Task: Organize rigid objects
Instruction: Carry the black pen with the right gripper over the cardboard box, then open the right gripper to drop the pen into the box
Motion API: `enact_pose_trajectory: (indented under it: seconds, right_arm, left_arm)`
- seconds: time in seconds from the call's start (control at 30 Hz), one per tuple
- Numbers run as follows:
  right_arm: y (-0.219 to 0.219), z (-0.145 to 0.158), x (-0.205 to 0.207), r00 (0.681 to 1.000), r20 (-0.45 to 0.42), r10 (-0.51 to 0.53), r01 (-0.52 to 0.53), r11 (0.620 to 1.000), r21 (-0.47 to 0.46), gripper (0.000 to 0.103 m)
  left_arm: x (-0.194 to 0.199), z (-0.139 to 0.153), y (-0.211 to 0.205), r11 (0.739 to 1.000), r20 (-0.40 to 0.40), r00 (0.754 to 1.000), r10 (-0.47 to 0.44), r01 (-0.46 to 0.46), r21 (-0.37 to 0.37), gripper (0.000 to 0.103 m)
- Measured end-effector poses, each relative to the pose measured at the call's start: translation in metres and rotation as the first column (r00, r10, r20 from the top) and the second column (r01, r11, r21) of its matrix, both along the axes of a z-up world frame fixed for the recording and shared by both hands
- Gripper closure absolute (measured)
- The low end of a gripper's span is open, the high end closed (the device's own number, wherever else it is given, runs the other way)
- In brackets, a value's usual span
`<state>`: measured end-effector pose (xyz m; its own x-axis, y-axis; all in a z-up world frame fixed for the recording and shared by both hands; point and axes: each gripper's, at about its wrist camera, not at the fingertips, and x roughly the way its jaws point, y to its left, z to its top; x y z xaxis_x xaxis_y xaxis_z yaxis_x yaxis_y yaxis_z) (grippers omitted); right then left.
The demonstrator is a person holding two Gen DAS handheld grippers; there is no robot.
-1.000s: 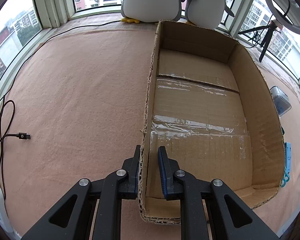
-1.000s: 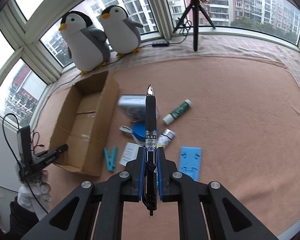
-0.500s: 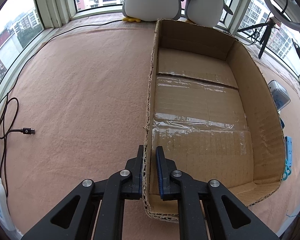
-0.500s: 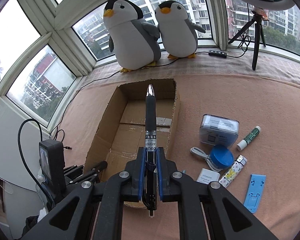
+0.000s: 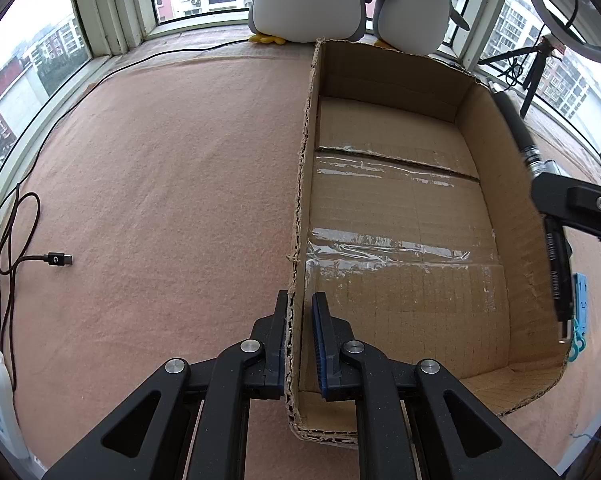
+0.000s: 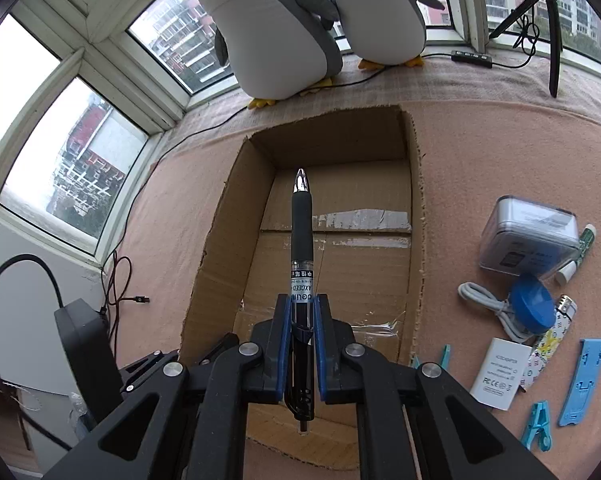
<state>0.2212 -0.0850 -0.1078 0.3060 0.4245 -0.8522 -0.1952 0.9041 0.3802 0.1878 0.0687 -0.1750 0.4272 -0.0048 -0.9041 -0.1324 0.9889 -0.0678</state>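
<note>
Pink mat (image 6: 500, 152) clutter right of box (image 6: 340, 272) shows only right-wrist.

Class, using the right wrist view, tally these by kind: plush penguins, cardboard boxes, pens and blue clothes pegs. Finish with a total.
Plush penguins: 2
Cardboard box: 1
Pen, held in the right gripper: 1
Blue pegs: 2
Total: 6

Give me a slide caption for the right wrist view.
Right gripper holds a black pen over the open cardboard box, small items waiting on the pink mat beside it.
</note>
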Motion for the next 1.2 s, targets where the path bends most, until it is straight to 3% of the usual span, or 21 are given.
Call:
enact_pose_trajectory:
  seconds: [0.17,0.27,0.3,0.47,0.57,0.8,1.2]
  right_arm:
    - [0.021,-0.012,0.001,0.999,0.002,0.047,-0.046,0.997,-0.055,0.091]
    - [0.025,-0.005,-0.006,0.997,0.034,0.063,-0.061,0.996,-0.061,0.072]
    - [0.023,-0.001,-0.008,0.997,0.042,0.068,-0.066,0.997,-0.046,0.071]
    - [-0.018,0.029,-0.028,0.995,0.097,0.036,-0.044,0.996,0.074,0.071]
    - [-0.057,0.031,-0.043,0.995,0.102,-0.002,-0.011,0.993,0.12,0.071]
    - [-0.103,0.002,-0.059,0.999,0.041,-0.004,0.001,0.997,0.075,0.071]
    - [-0.097,-0.04,-0.048,0.99,-0.07,0.119,-0.113,0.99,0.09,0.076]
  left_arm:
    - [-0.001,0.0,0.0,1.0,0.0,1.0,0.0,0.0,0.002,0.092]
    - [-0.001,0.0,-0.001,1.0,0.0,1.0,-0.001,0.001,0.004,0.092]
    - [-0.001,0.0,-0.001,1.0,-0.001,1.0,-0.002,0.002,0.007,0.092]
    - [-0.001,0.0,0.0,1.0,-0.001,1.0,-0.002,0.002,0.008,0.092]
    - [0.0,-0.001,-0.001,1.0,-0.001,1.0,-0.001,0.001,0.009,0.092]
    - [0.0,-0.001,-0.001,1.0,-0.001,1.0,0.001,-0.001,0.011,0.092]
    - [0.0,-0.002,-0.002,1.0,-0.002,1.0,0.006,-0.006,0.009,0.092]
